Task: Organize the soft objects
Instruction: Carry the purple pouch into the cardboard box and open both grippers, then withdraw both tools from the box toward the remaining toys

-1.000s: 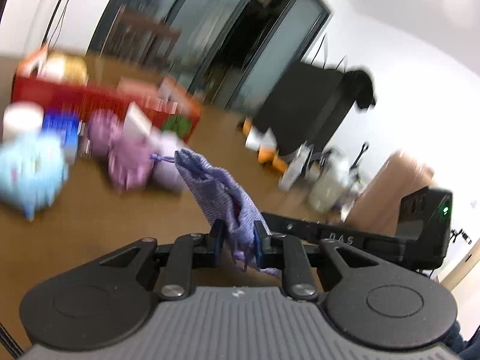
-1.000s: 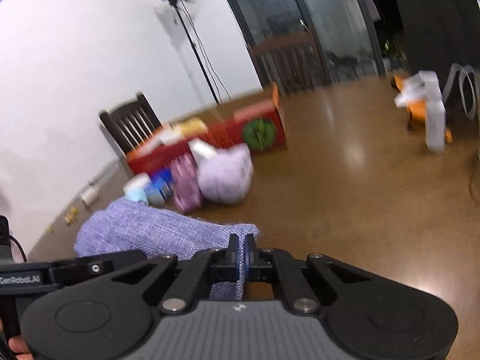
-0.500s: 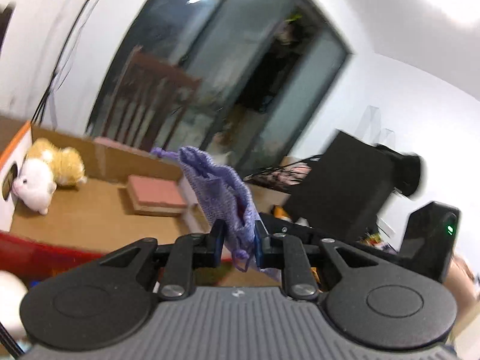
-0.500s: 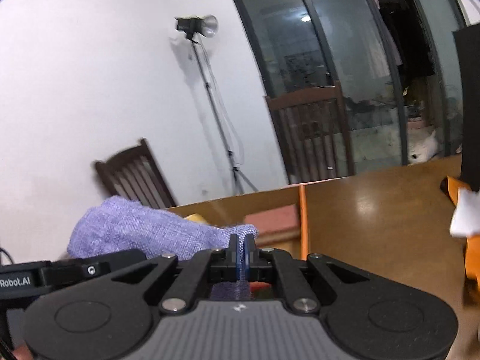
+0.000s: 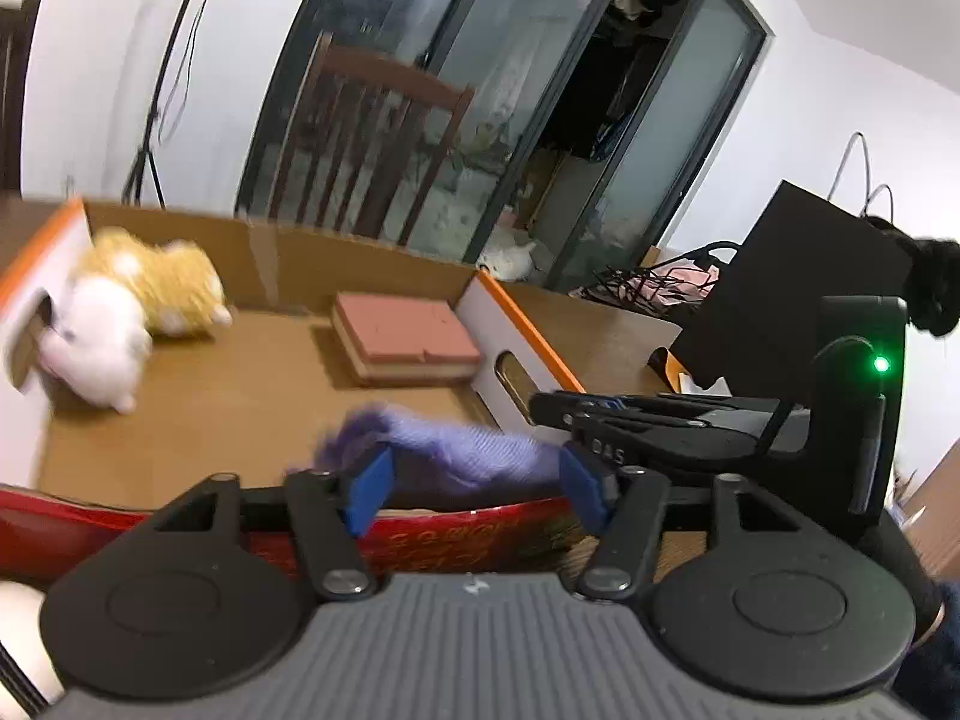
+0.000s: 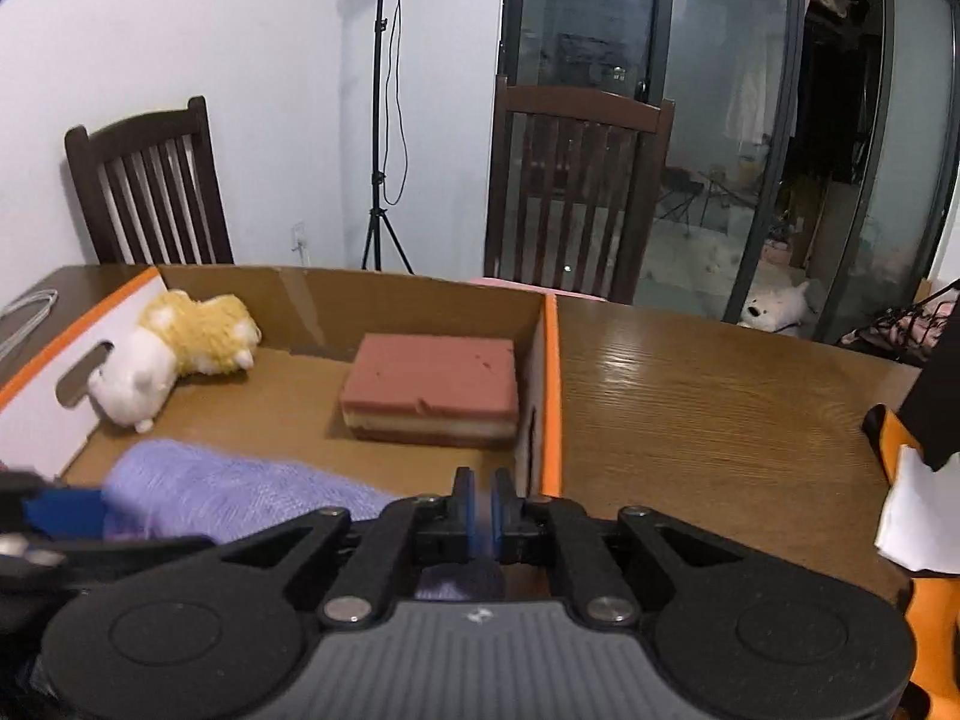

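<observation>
Left wrist view: your left gripper [image 5: 474, 483] is opening w/ the fuzzy knit purple pouch [image 5: 462, 456] lying loose between its pads. Your right gripper [image 6: 481, 507] is pressed together, gripping nothing visible.

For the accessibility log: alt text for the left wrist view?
The left hand-held gripper, jaws opening, hangs over a purple knit pouch lying in a cardboard box. Further back in the box lie a plush toy and a pink sponge block.

- Behind my table [image 6: 708, 396] of brown wood I see two dark slatted wooden chairs [image 6: 576, 192].
- A thin black tripod stand [image 6: 379, 120] rises against the white wall.
- Glass sliding doors [image 5: 540, 90] reflect a lamp.
</observation>
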The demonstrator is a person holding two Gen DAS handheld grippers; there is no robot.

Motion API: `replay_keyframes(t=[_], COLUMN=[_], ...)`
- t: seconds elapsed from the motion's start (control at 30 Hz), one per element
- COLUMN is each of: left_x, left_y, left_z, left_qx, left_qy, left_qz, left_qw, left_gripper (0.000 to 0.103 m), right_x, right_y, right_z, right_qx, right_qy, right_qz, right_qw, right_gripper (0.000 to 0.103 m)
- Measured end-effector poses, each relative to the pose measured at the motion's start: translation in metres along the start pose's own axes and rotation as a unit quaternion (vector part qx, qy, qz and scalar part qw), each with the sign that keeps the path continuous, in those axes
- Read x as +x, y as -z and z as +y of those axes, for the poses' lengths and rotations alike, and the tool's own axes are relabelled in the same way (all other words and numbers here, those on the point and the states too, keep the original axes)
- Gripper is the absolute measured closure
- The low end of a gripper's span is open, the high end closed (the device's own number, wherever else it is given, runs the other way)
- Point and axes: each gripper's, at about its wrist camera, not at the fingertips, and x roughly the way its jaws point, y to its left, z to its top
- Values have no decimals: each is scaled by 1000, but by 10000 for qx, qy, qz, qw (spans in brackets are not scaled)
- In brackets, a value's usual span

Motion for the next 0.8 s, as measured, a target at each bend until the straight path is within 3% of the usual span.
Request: replay_keyframes(t=[0.17, 0.3, 0.37, 0.5, 0.57, 0.7, 0.8], left_x=[-53, -110, -138, -184, -198, -220, -238], left_y=[-13, -23, -24, -16, -11, -4, 22], left_z=[-10, -21, -27, -36, -41, -50, -53], left_qx=[411, 763, 876, 1116, 1244, 1262, 1308], left_qy=[-388, -787, -912, -1081, -1237, -1443, -1431], left_qz=[-487, -1028, -1229, -1526, -1617, -1739, -1905], left_qw=[9972, 9886, 9843, 9760, 9711, 9659, 9624], left_gripper=[29, 24, 19, 12, 9, 6, 0], right_x=[-42, -96, -124, -172, -191, -215, -238], right_y=[-5, -20, -25, -22, -16, -10, 6], right_z=[-4, -5, -7, -7, -6, -4, -3], right_qx=[39, -13, -27, -41, -62, -24, 160], right_qy=[-106, -127, -163, -203, -252, -244, -290], right_qz=[-333, -823, -1050, -1432, -1581, -1682, -1874], right_qw=[9994, 9965, 9943, 9895, 9871, 9855, 9817], right_gripper=[90, 84, 71, 59, 46, 45, 34])
